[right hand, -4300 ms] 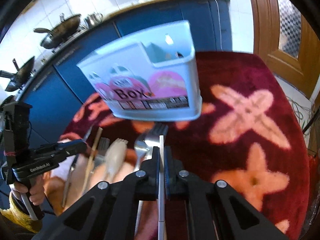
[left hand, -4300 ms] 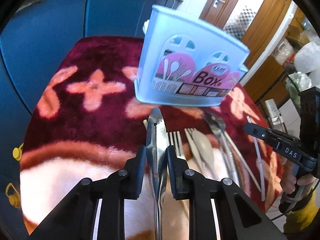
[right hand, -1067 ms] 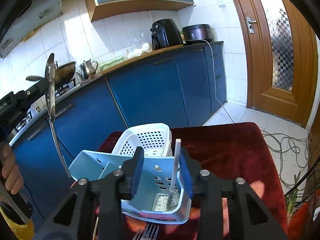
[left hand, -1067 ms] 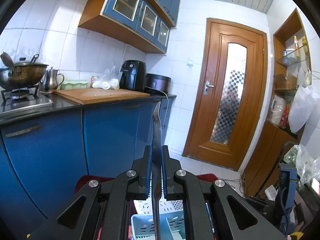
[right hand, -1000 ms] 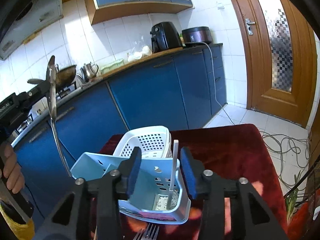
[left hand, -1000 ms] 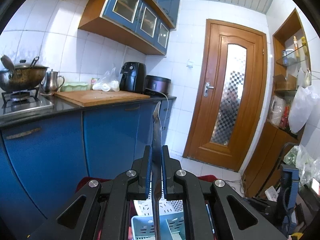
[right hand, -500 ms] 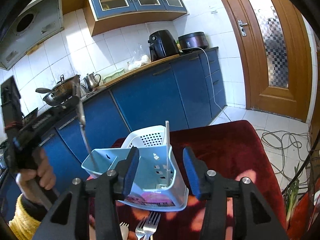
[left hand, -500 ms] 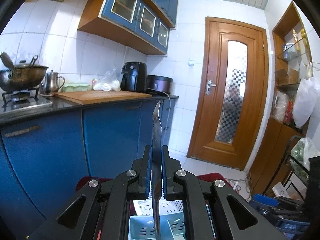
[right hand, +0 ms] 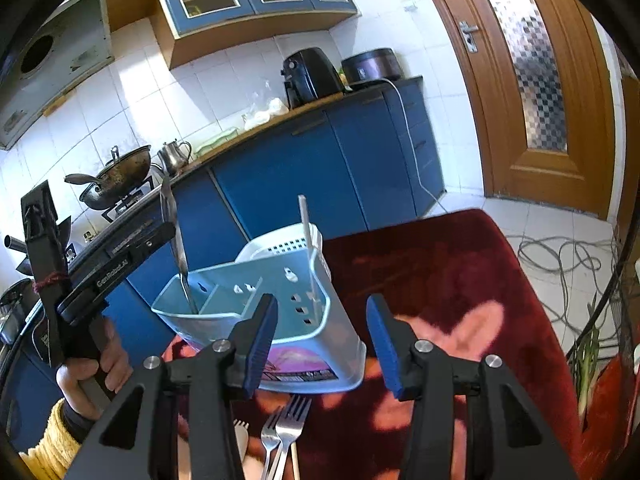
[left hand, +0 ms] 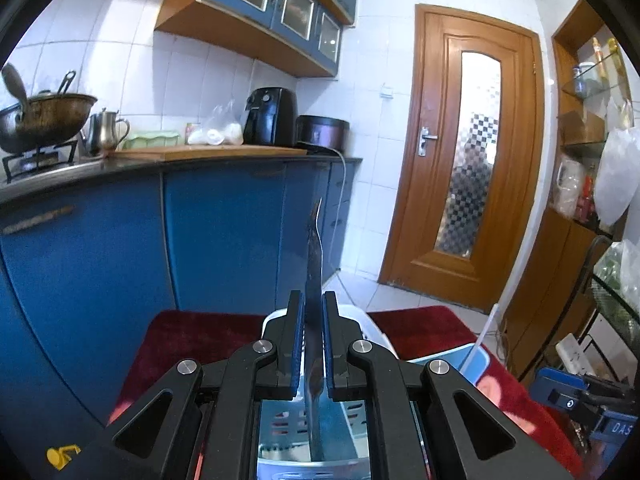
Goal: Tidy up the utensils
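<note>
My left gripper (left hand: 313, 300) is shut on a steel utensil (left hand: 313, 248) that stands upright between its pads. In the right wrist view the left gripper (right hand: 170, 232) is at the left, and the steel utensil's (right hand: 176, 240) lower end reaches into the left compartment of the light blue cutlery box (right hand: 240, 304). A white stick (right hand: 306, 236) stands alone in the box's right compartment. My right gripper (right hand: 322, 340) is open in front of the box, with nothing between its pads. In the left wrist view, the box (left hand: 280, 428) is below the fingers and the white stick (left hand: 482, 336) is at the right.
The box stands on a dark red flowered cloth (right hand: 420, 280). A white perforated basket (right hand: 280, 244) sits right behind it. Two forks (right hand: 286, 428) and a cream utensil (right hand: 240, 436) lie in front of it. A hand in a yellow sleeve (right hand: 92, 368) holds the left gripper. Blue cabinets stand behind.
The left gripper has sunk with the steel utensil, whose lower end has entered the box. The right gripper has drawn back from the white stick, which stays standing in the box.
</note>
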A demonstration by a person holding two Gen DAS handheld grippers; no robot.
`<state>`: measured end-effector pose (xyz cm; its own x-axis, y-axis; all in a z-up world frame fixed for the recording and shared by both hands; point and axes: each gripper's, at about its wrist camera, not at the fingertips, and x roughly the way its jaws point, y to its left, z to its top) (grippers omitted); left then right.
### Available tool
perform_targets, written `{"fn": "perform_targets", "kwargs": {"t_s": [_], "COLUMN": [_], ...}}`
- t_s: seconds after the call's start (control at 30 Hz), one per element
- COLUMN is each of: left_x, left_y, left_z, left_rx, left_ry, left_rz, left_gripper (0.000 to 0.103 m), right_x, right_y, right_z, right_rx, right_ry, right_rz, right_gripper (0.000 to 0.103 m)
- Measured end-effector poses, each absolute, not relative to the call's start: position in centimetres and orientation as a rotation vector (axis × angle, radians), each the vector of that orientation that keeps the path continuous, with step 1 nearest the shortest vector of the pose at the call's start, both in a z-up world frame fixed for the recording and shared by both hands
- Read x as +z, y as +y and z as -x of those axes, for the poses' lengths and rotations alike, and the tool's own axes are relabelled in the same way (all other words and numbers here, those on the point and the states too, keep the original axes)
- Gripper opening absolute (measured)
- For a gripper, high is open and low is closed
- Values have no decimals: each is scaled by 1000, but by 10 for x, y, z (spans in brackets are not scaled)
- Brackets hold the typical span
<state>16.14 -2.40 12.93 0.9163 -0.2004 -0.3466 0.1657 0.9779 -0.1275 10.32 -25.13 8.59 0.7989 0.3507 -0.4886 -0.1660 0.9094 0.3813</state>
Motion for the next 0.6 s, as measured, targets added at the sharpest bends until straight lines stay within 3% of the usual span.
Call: {"fn": "perform_targets", "kwargs": {"t_s": [0.4,0.6], "left_x": [104,95], "left_y": [-20,-17], "left_z": [-152,-148], "left_rx": [-181,-195], "left_ry": [494,558], "left_rz": [70,74], "left_gripper": [8,23], "right_x": [62,58], "right_y": [-254,-255], "right_z": [-95,-85], "right_rx": [279,268], "right_ry": [647,656], "right_rz": [-392,-405], "right_gripper": [50,51]}}
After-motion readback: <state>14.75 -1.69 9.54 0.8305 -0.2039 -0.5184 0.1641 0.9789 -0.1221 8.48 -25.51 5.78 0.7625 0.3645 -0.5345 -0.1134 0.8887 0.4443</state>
